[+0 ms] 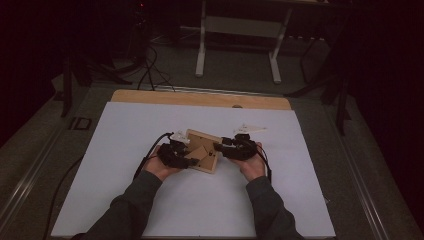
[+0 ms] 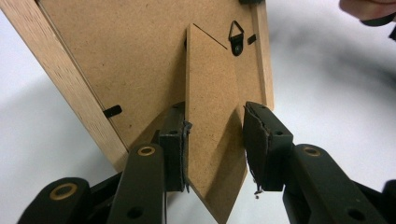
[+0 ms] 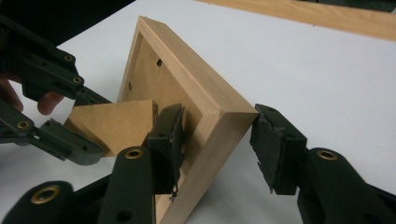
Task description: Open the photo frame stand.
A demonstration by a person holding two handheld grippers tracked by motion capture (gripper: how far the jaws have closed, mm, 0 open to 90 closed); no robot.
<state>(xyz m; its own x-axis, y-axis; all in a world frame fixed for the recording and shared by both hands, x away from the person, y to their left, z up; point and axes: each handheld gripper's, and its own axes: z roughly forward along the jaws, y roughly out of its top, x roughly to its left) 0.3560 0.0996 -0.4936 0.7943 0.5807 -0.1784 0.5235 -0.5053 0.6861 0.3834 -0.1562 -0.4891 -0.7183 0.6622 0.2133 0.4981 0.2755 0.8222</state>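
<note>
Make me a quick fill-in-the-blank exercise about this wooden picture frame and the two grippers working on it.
1. The light wooden picture frame lies on a ____ table surface.
2. The left gripper has its jaws around the brown fibreboard ____.
3. The right gripper straddles the frame's ____.

Missing words: white; stand; corner
</note>
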